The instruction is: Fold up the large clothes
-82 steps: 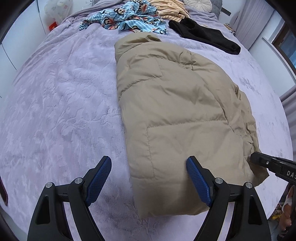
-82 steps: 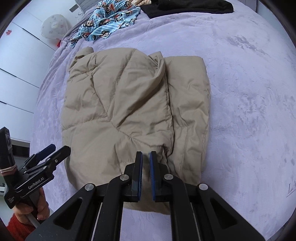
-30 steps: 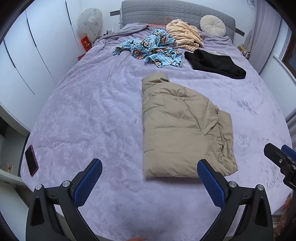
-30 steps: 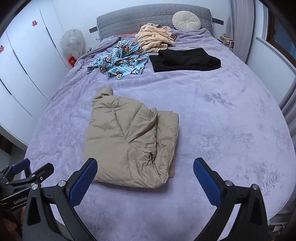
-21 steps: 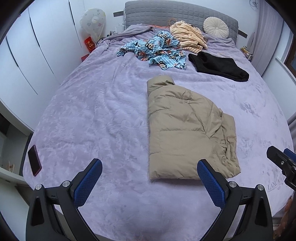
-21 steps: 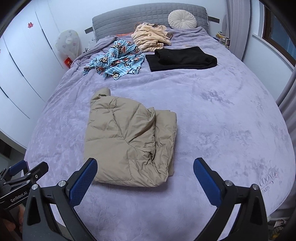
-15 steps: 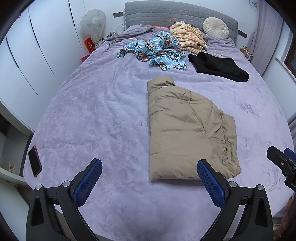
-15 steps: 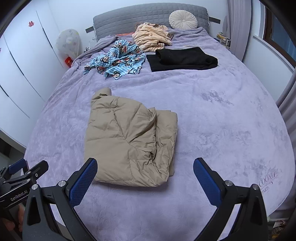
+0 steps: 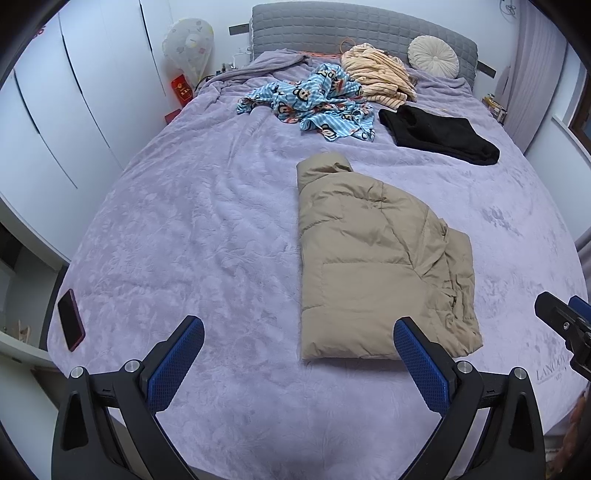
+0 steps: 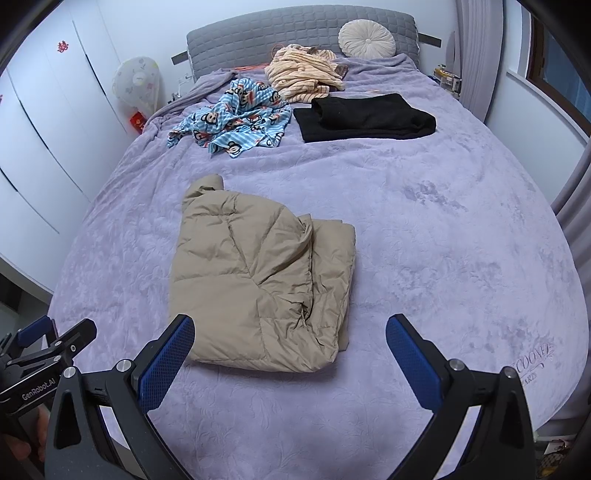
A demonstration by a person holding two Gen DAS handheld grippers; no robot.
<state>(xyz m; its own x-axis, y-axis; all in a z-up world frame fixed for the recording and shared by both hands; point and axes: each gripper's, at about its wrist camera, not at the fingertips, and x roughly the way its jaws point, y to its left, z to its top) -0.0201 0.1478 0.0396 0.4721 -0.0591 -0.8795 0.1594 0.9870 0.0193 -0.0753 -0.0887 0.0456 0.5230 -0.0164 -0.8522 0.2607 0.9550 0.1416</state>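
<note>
Both grippers withdrawn; folded jacket (image 9: 369, 266) lies collar toward headboard (image 9: 354, 26).

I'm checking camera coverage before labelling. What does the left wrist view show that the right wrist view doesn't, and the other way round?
Only the left wrist view shows the phone at the bed's edge. Only the right wrist view shows the red emblem on the wardrobe door. Both show the folded tan jacket, the blue cartoon-print garment, the striped garment, the black garment, the round cushion, and the left gripper and right gripper, both open.
</note>
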